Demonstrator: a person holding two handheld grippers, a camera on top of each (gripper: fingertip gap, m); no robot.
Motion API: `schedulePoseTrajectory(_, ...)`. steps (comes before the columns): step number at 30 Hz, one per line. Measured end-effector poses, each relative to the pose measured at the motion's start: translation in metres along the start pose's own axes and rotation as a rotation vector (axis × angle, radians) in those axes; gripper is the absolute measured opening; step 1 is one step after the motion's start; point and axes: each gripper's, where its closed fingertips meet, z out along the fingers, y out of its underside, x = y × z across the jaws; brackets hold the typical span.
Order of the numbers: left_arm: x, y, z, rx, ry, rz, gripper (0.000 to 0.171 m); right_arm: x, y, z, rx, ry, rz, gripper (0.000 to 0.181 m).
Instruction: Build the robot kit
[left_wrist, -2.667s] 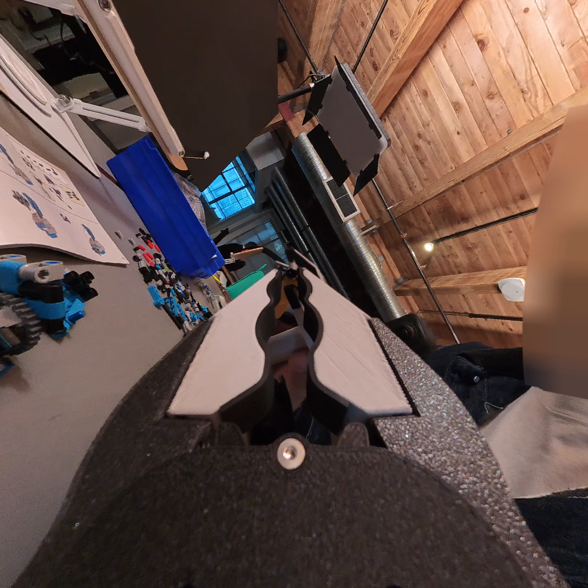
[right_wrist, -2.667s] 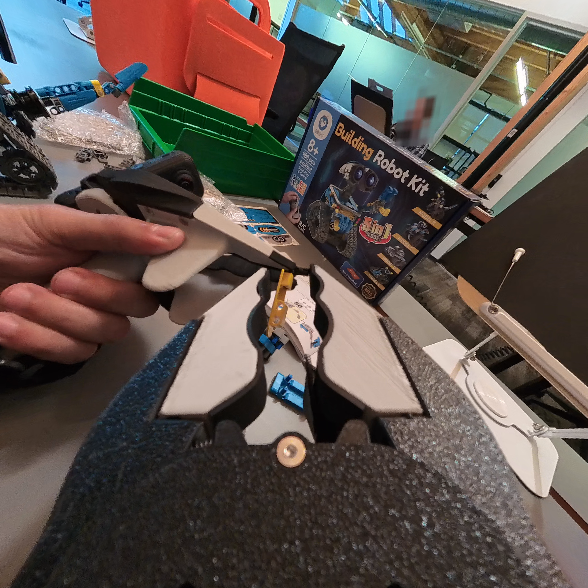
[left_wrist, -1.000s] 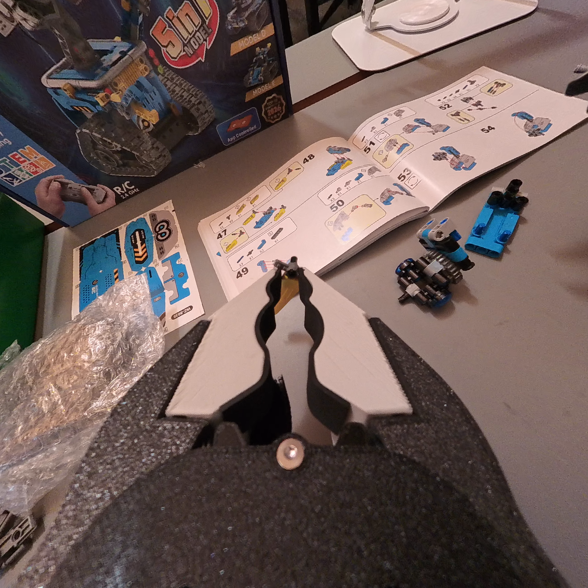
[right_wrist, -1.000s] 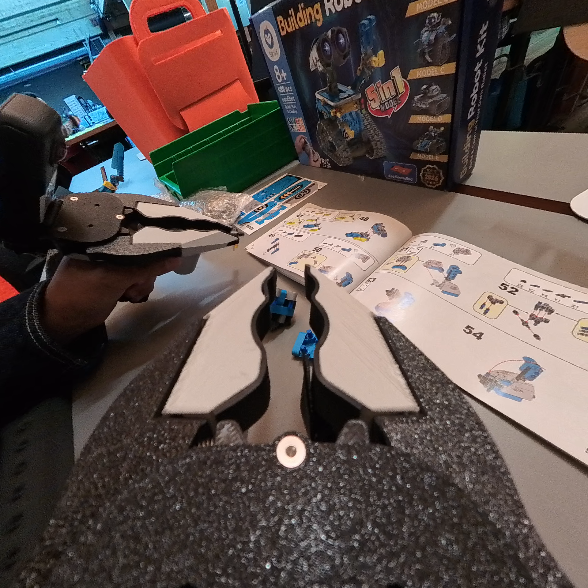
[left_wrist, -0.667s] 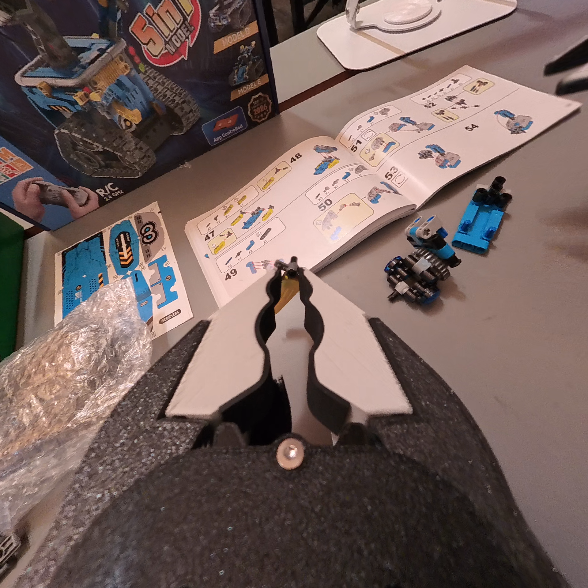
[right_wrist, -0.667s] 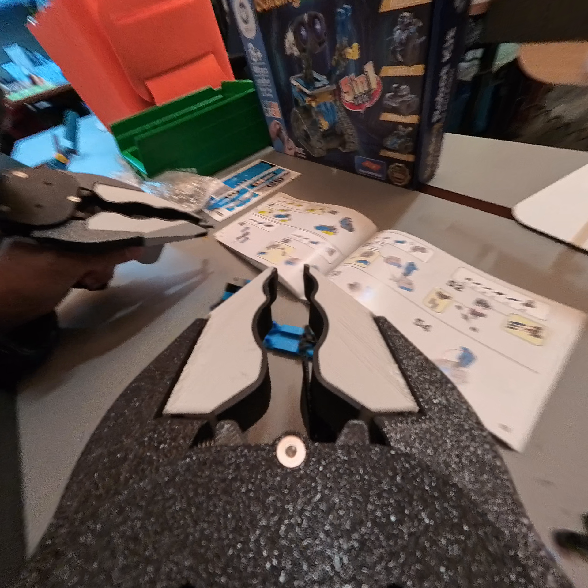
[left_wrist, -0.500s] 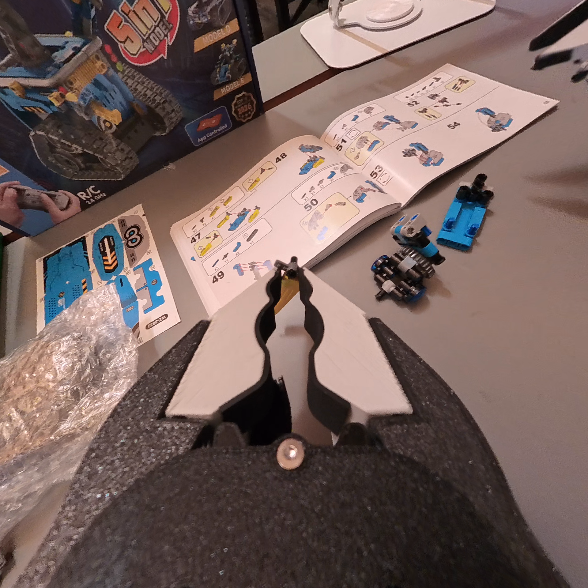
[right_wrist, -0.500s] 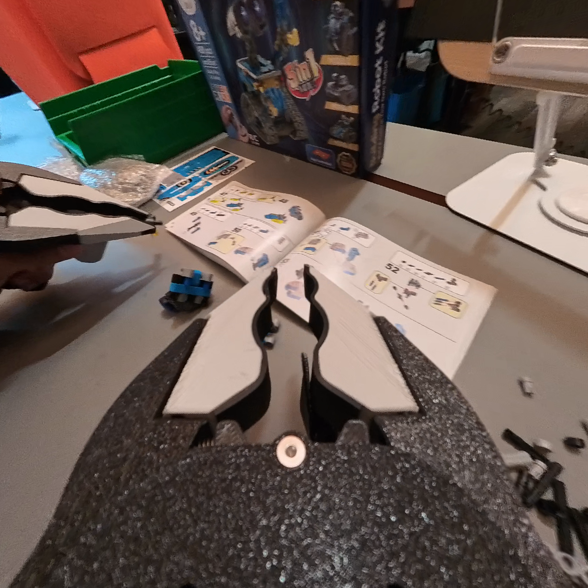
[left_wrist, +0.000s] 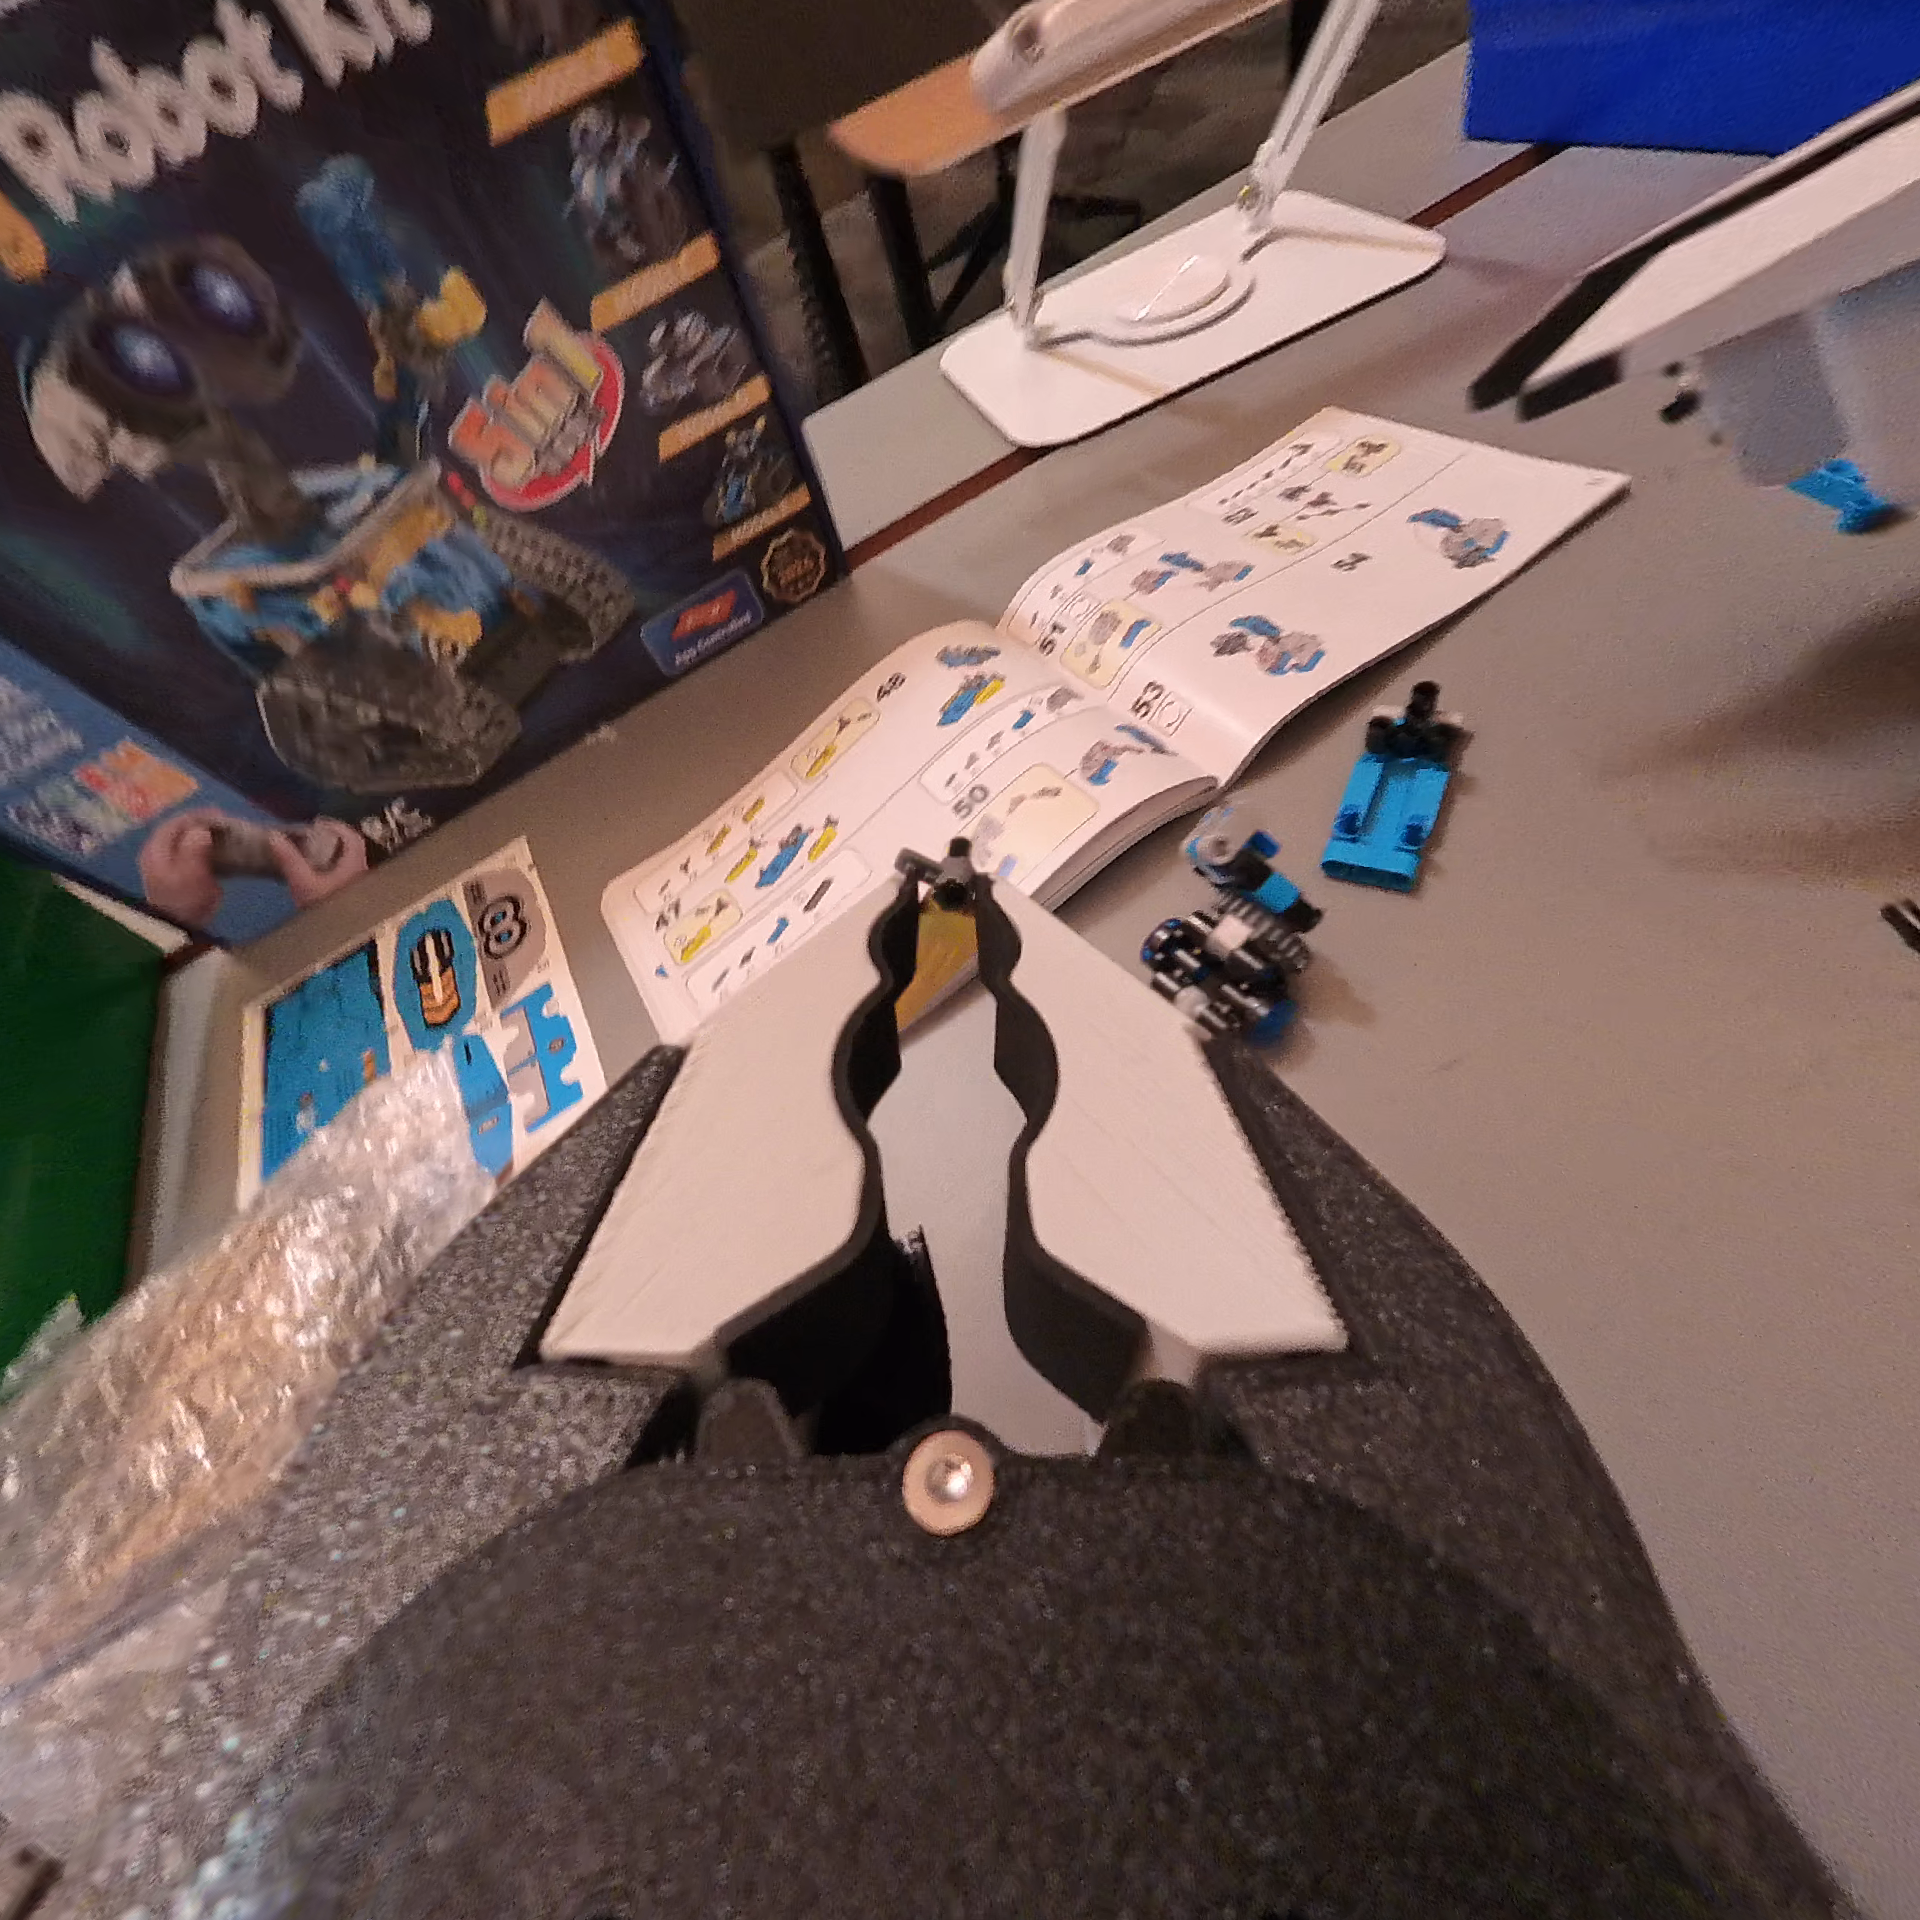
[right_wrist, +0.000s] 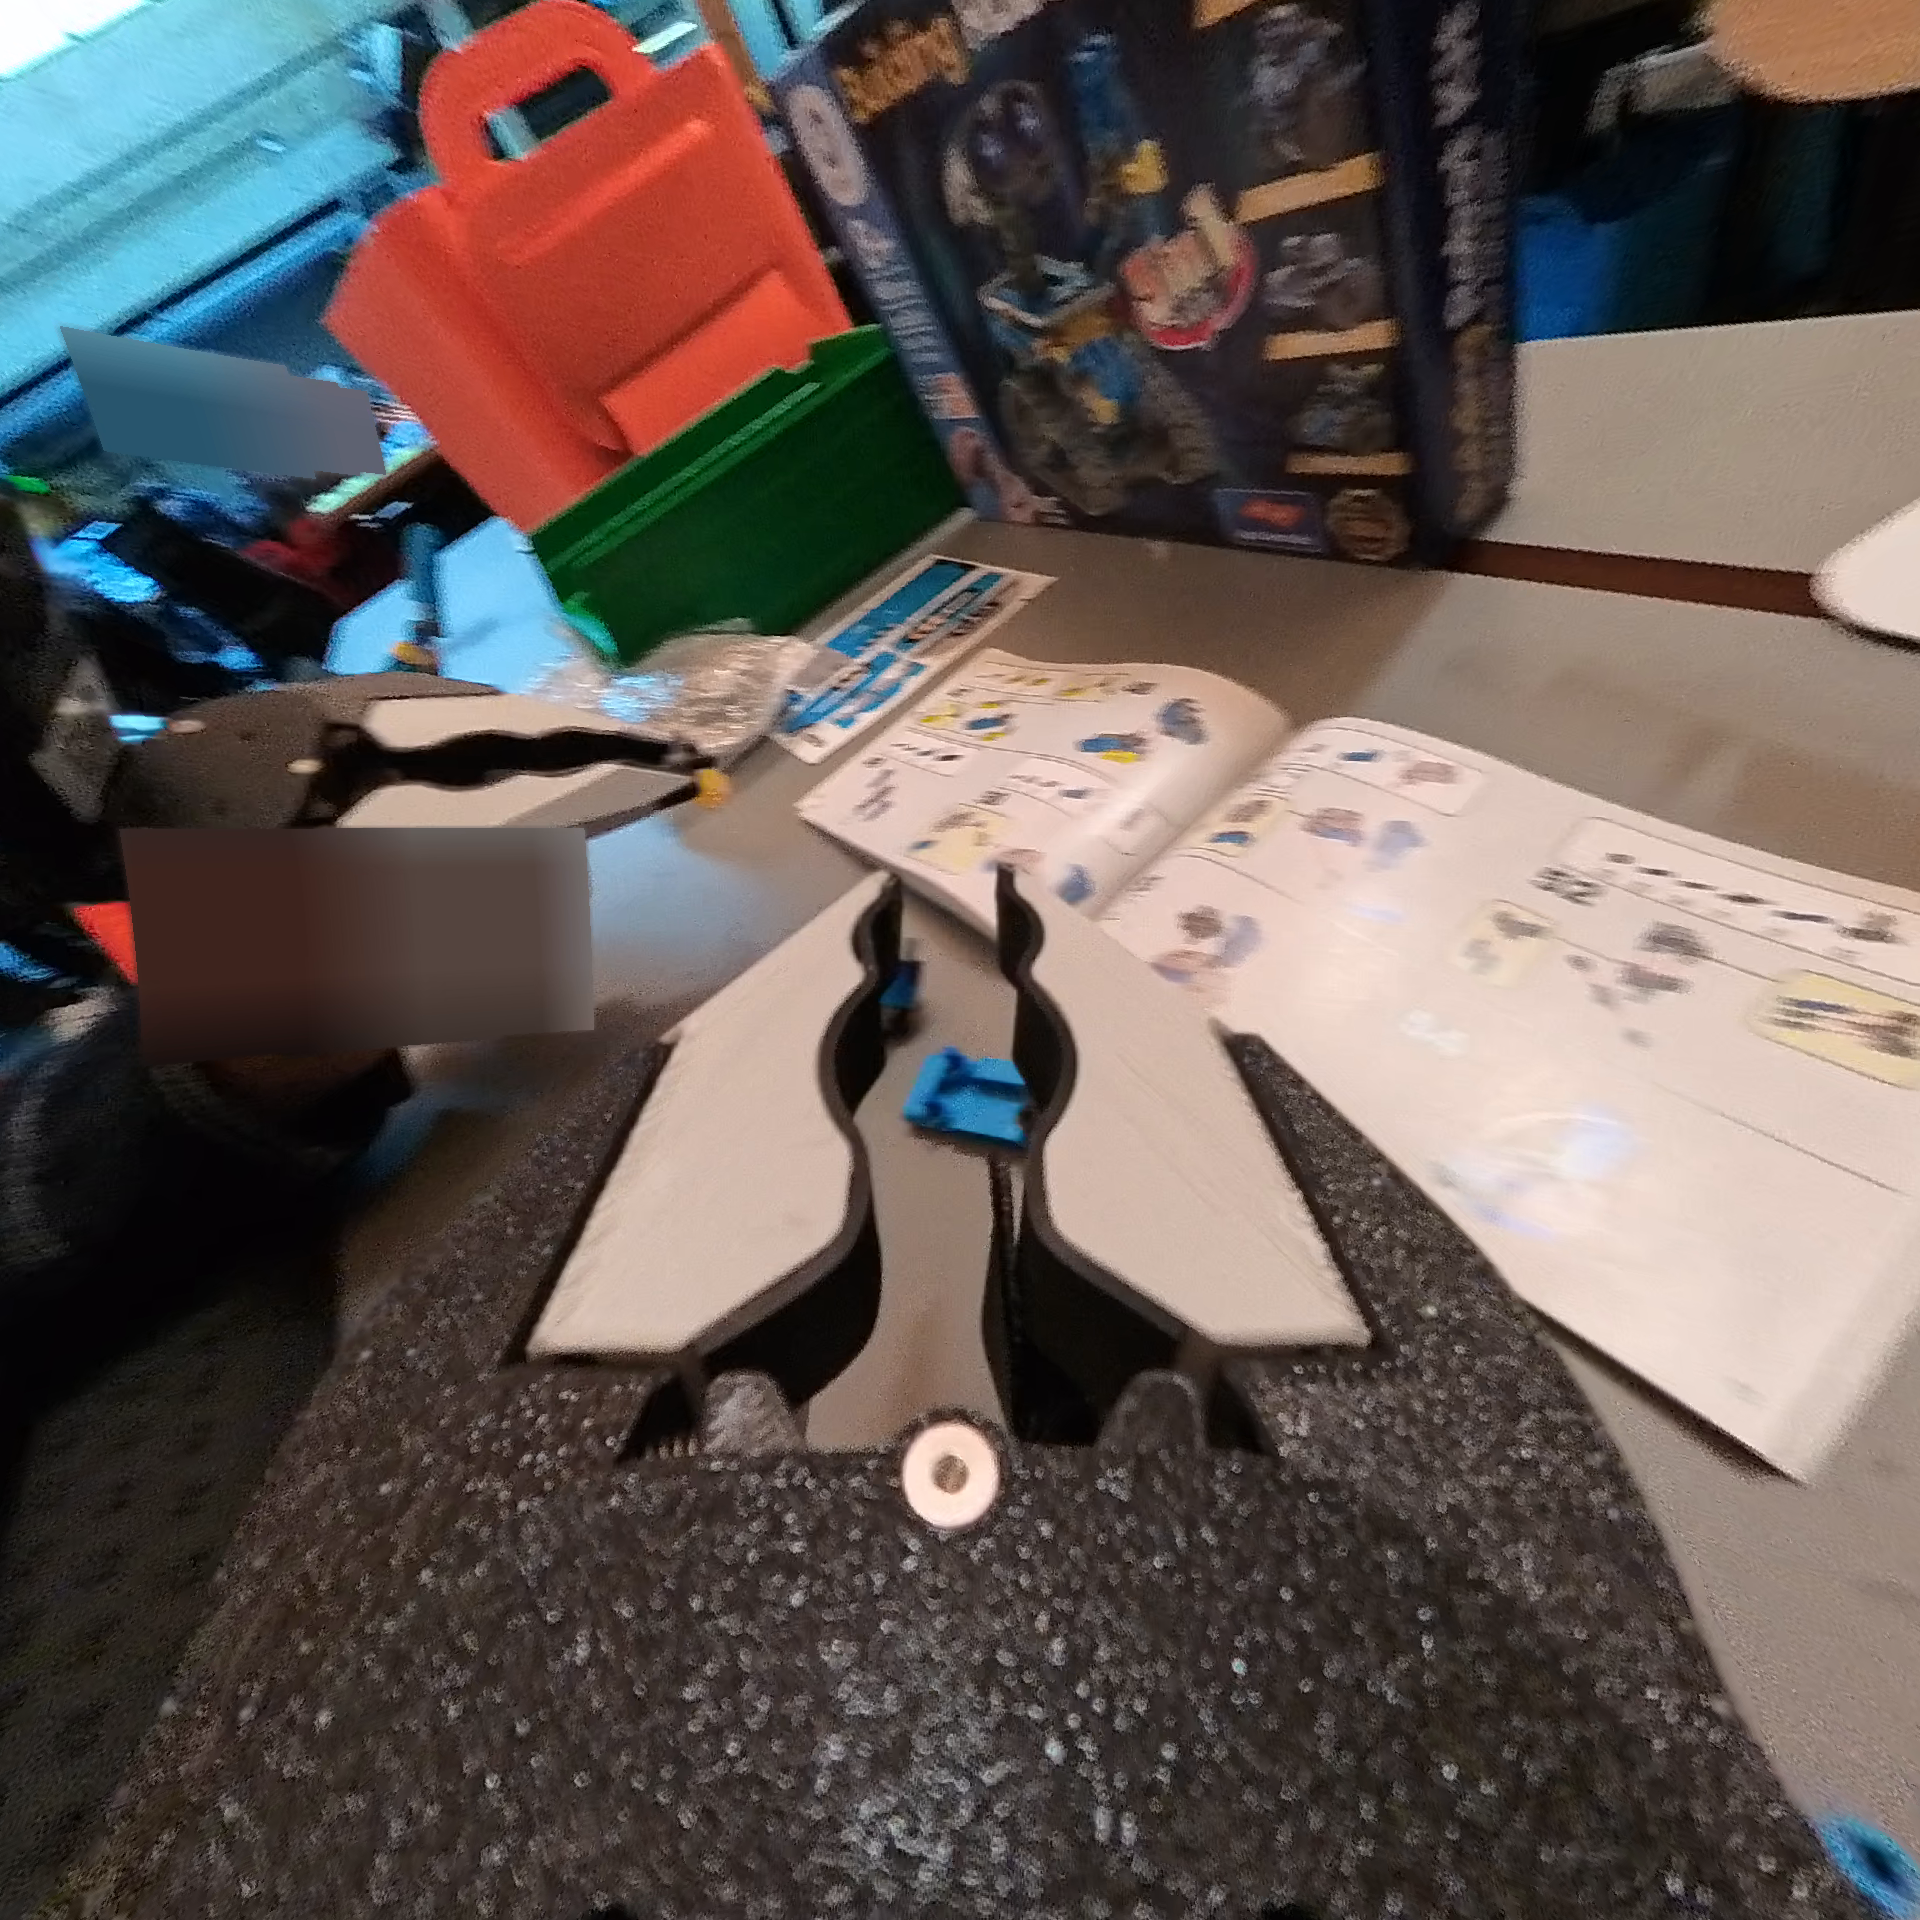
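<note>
My left gripper (left_wrist: 945, 883) is shut on a yellow beam (left_wrist: 935, 961) with a black pin at its tip, held above the grey table near the open instruction booklet (left_wrist: 1091, 707). It also shows at the left of the right wrist view (right_wrist: 691, 779), where the yellow beam (right_wrist: 710, 787) sticks out of its tips. My right gripper (right_wrist: 945, 894) is slightly open and empty, low over a blue flat plate (right_wrist: 966, 1101) and a small blue and black gear assembly (right_wrist: 899, 987). In the left wrist view the plate (left_wrist: 1387, 810) and the assembly (left_wrist: 1231, 935) lie right of the booklet.
A dark kit box (left_wrist: 364, 416), a sticker sheet (left_wrist: 416, 1018), crumpled clear plastic (left_wrist: 208, 1351) and a green bin (right_wrist: 727, 520) stand at the left and back. An orange carrier (right_wrist: 582, 312) is behind the bin. A white lamp base (left_wrist: 1195, 301) is at the back right. The gap from one gripper's tips to the other's is roughly 15 centimetres. The plate (left_wrist: 1387, 810) lies around 9 centimetres away from my right fingertips. The right camera catches it too, in the right wrist view (right_wrist: 960, 1089).
My right gripper swung right toward loose black parts, then came back over the blue plate. My left gripper stayed shut on the yellow beam and drifted slightly; the right gripper now looms at its upper right.
</note>
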Motion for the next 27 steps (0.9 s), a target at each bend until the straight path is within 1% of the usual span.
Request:
schedulePoseTrajectory(3,0.021,-0.014,-0.003,0.047,-0.003,0.168,0.01,-0.037,0.002,0.012,-0.014,-0.167,0.041,0.026)
schedulePoseTrajectory(5,0.038,-0.017,-0.003,0.053,0.002,0.279,0.011,-0.059,0.002,0.019,-0.011,-0.24,0.037,0.027)
schedulePoseTrajectory(9,0.064,-0.019,0.0,0.036,-0.029,0.466,0.011,-0.079,0.011,0.031,-0.062,-0.273,0.013,0.027)
schedulePoseTrajectory(11,0.067,-0.022,0.0,0.03,-0.08,0.534,0.011,-0.077,0.018,0.033,-0.093,-0.248,-0.001,0.024)
schedulePoseTrajectory(14,0.078,-0.025,0.0,0.039,-0.073,0.575,0.01,-0.076,0.022,0.033,-0.102,-0.226,-0.019,0.023)
schedulePoseTrajectory(16,0.081,-0.025,0.001,0.031,-0.089,0.602,0.01,-0.074,0.02,0.033,-0.093,-0.208,-0.043,0.019)
schedulePoseTrajectory(19,0.085,-0.022,0.004,0.008,-0.083,0.614,0.01,-0.068,0.028,0.035,-0.131,-0.166,-0.056,0.014)
schedulePoseTrajectory(21,0.081,-0.021,0.005,-0.005,-0.095,0.585,0.011,-0.066,0.034,0.037,-0.162,-0.164,-0.052,0.014)
schedulePoseTrajectory(23,0.081,-0.018,0.007,-0.016,-0.07,0.556,0.01,-0.071,0.033,0.037,-0.155,-0.184,-0.046,0.015)
schedulePoseTrajectory(25,0.081,-0.018,0.006,-0.015,-0.075,0.567,0.01,-0.069,0.033,0.038,-0.149,-0.164,-0.073,0.019)
schedulePoseTrajectory(27,0.08,-0.02,0.005,-0.007,-0.092,0.584,0.01,-0.071,0.032,0.038,-0.142,-0.176,-0.075,0.017)
